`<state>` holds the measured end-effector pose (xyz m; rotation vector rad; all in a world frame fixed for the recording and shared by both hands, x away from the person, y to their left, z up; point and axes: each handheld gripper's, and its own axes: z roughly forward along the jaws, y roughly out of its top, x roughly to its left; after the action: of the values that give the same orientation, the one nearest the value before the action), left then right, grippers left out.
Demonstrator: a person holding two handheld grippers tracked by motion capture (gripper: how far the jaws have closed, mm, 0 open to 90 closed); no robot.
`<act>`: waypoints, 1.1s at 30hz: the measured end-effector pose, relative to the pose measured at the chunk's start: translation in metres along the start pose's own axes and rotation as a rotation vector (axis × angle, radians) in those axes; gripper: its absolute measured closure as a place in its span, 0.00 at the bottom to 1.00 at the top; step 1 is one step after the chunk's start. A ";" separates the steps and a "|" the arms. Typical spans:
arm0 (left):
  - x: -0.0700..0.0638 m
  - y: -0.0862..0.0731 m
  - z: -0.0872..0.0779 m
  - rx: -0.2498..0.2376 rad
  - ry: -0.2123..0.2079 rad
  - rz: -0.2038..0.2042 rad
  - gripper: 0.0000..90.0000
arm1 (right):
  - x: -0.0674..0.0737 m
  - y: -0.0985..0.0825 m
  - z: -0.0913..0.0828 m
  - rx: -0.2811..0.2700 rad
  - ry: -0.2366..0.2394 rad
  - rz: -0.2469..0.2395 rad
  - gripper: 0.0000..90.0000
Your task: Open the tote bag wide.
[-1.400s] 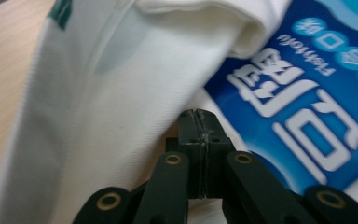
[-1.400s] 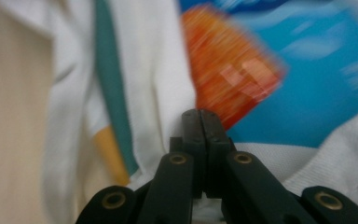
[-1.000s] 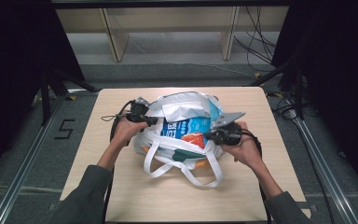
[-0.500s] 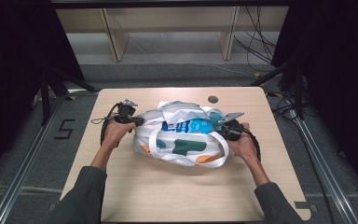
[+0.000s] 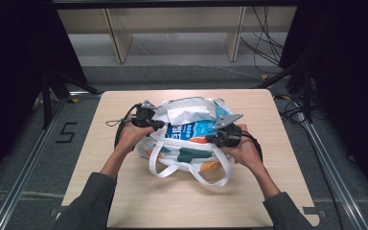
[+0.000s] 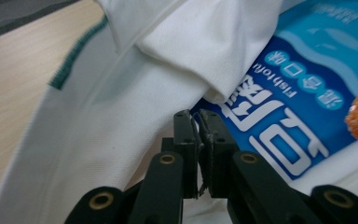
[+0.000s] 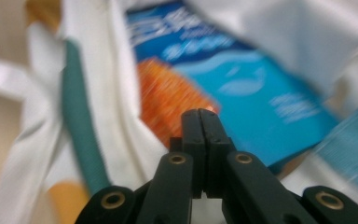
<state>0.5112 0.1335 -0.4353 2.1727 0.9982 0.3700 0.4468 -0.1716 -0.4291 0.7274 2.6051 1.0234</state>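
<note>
**Both grippers closed at a white tote bag holding a blue packet**

Left gripper view: the left gripper [image 6: 199, 121] has its jaws all but together, a sliver of gap between the pads, pinching nothing that can be made out. Just past the tips lies the blue packet [image 6: 279, 93], printed "Fish tofu" above large white characters, under a fold of the white tote bag [image 6: 121, 93].

In the right gripper view, the right gripper [image 7: 200, 116] is fully closed and empty, its tips over the packet's orange patch; the writing there is too blurred to read.

From the high view, the bag sits mid-table [image 5: 124, 191], left gripper at its nine o'clock, right gripper at three o'clock, handles trailing toward six.
</note>
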 end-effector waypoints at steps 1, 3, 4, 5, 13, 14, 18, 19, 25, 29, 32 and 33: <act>0.005 -0.004 0.007 0.026 0.009 -0.006 0.97 | 0.008 -0.009 0.000 0.046 0.045 -0.036 1.00; 0.007 -0.005 0.010 0.030 0.021 -0.012 0.99 | 0.017 -0.018 0.000 0.074 0.070 -0.055 1.00; 0.010 -0.007 0.011 0.032 0.008 -0.028 0.99 | 0.021 -0.021 0.000 0.079 0.067 -0.045 1.00; 0.011 -0.007 0.012 0.026 0.003 -0.040 0.99 | 0.021 -0.021 0.000 0.079 0.067 -0.045 1.00; 0.010 -0.009 0.001 0.018 0.011 -0.027 0.98 | 0.019 -0.021 -0.010 -0.043 0.018 -0.029 1.00; 0.010 -0.010 -0.002 -0.005 0.003 -0.046 0.98 | 0.019 -0.021 -0.010 -0.043 0.018 -0.029 1.00; 0.006 -0.012 -0.015 -0.059 -0.027 -0.051 0.96 | 0.012 -0.021 -0.020 -0.119 -0.015 0.011 1.00; 0.005 -0.013 -0.018 -0.066 -0.038 -0.049 0.96 | 0.011 -0.021 -0.022 -0.118 -0.013 0.022 1.00; -0.003 -0.019 -0.035 -0.127 -0.071 -0.045 0.90 | 0.006 -0.025 -0.036 -0.178 -0.053 0.040 0.97; -0.005 -0.022 -0.046 -0.168 -0.088 -0.055 0.86 | 0.003 -0.029 -0.049 -0.205 -0.073 0.072 0.95; -0.006 -0.024 -0.053 -0.189 -0.105 -0.054 0.81 | 0.002 -0.032 -0.053 -0.211 -0.075 0.083 0.92; -0.008 -0.025 -0.055 -0.209 -0.110 -0.072 0.79 | 0.002 -0.032 -0.054 -0.227 -0.090 0.087 0.91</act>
<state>0.4642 0.1649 -0.4135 1.9429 0.9310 0.3034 0.4123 -0.2213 -0.4127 0.8153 2.3502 1.2550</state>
